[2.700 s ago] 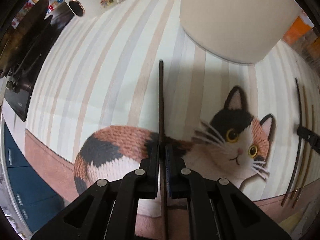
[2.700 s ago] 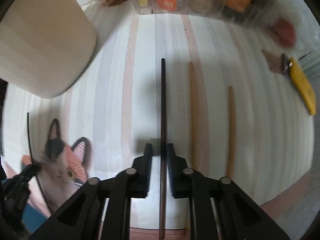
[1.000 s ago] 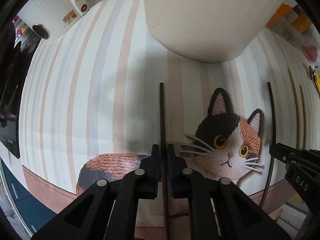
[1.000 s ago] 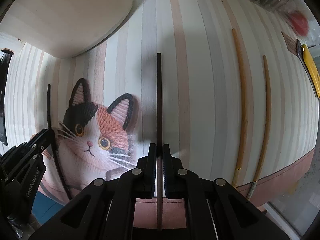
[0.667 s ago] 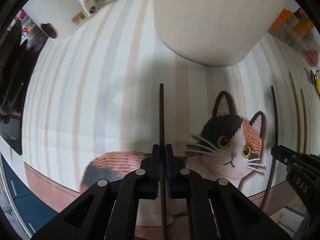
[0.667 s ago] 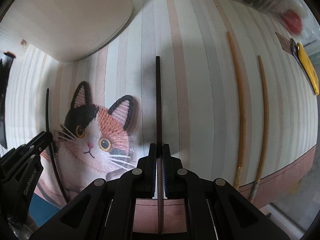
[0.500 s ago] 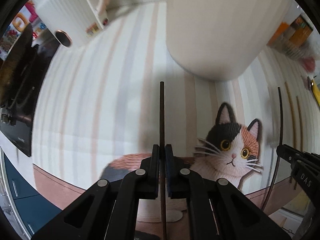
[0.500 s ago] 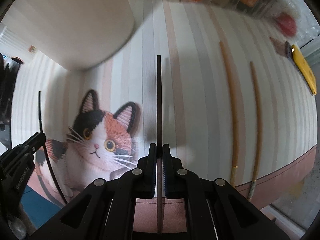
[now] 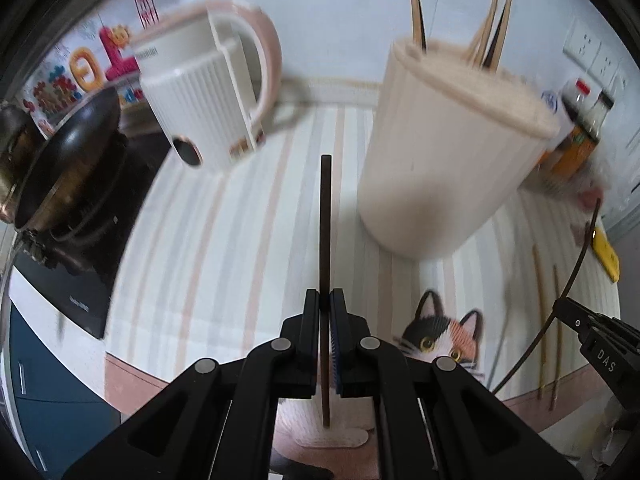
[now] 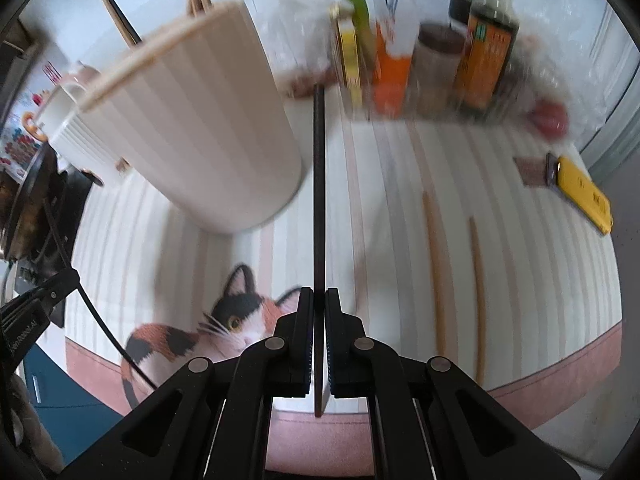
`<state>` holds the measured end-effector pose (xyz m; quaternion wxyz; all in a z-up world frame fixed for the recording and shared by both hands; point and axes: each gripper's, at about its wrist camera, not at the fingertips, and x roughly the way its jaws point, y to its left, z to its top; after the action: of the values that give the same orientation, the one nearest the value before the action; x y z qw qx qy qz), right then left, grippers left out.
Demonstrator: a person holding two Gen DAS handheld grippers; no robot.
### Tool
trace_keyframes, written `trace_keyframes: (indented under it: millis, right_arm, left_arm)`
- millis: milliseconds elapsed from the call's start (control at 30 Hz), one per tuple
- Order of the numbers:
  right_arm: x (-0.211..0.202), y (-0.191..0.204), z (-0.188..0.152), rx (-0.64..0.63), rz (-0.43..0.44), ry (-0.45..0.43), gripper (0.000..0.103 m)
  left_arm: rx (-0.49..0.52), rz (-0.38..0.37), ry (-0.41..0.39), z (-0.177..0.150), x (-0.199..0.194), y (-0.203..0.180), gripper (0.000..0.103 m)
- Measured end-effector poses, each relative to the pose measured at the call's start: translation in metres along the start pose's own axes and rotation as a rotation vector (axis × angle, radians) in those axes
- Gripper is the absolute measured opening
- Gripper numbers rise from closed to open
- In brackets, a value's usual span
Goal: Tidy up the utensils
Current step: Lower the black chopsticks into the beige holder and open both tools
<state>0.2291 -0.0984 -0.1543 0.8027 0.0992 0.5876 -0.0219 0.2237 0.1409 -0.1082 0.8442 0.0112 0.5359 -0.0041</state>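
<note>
My left gripper (image 9: 325, 300) is shut on a dark chopstick (image 9: 325, 220), held above the striped cat mat (image 9: 224, 248). My right gripper (image 10: 314, 298) is shut on a second dark chopstick (image 10: 318, 184), also lifted. A cream ribbed utensil holder (image 9: 444, 152) stands ahead and right of the left gripper, with several chopsticks (image 9: 490, 28) standing in it. In the right wrist view the holder (image 10: 192, 120) is ahead and left. Two wooden chopsticks (image 10: 436, 264) lie on the mat to the right.
A white and pink kettle (image 9: 208, 92) stands at the back left, a black pan (image 9: 68, 160) on a stove beyond it. Sauce bottles and jars (image 10: 480, 40) line the back. A yellow tool (image 10: 584, 192) lies at the far right.
Both grippers have lifted and tilted up with their chopsticks. The holder's rim and the chopsticks in it have come into view.
</note>
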Motion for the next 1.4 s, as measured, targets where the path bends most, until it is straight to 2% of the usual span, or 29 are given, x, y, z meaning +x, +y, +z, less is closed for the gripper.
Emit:
trace_keyframes:
  millis: [100, 233, 400, 500, 667, 867, 1100, 1233, 1400]
  right_arm:
    - [-0.002, 0.004, 0.009, -0.006, 0.008, -0.047, 0.005]
    - [-0.025, 0.01, 0.022, -0.017, 0.011, -0.128, 0.005]
    - [-0.053, 0.012, 0.042, -0.005, 0.045, -0.196, 0.005]
    - [-0.069, 0.012, 0.053, 0.005, 0.082, -0.213, 0.005]
    - [-0.11, 0.013, 0.077, 0.015, 0.164, -0.234, 0.005]
    - [-0.158, 0.012, 0.109, 0.024, 0.243, -0.302, 0.005]
    - [-0.188, 0.021, 0.163, 0.017, 0.258, -0.413, 0.005]
    - [-0.184, 0.031, 0.191, 0.008, 0.239, -0.457, 0.005]
    - [-0.159, 0.041, 0.216, 0.019, 0.236, -0.465, 0.005]
  left_arm:
    - [0.007, 0.01, -0.052, 0.012, -0.012, 0.007, 0.003]
    - [0.008, 0.023, -0.119, 0.027, -0.032, 0.007, 0.002]
    - [0.002, 0.0, -0.187, 0.047, -0.061, 0.008, 0.002]
    - [0.0, -0.035, -0.208, 0.06, -0.081, 0.008, 0.002]
    - [-0.044, -0.134, -0.231, 0.08, -0.122, 0.016, 0.002]
    - [-0.051, -0.243, -0.313, 0.108, -0.169, 0.009, 0.002]
    - [-0.03, -0.294, -0.355, 0.143, -0.182, -0.011, 0.002]
    - [-0.012, -0.273, -0.368, 0.166, -0.174, -0.019, 0.002]
    - [-0.003, -0.25, -0.344, 0.189, -0.147, -0.025, 0.002]
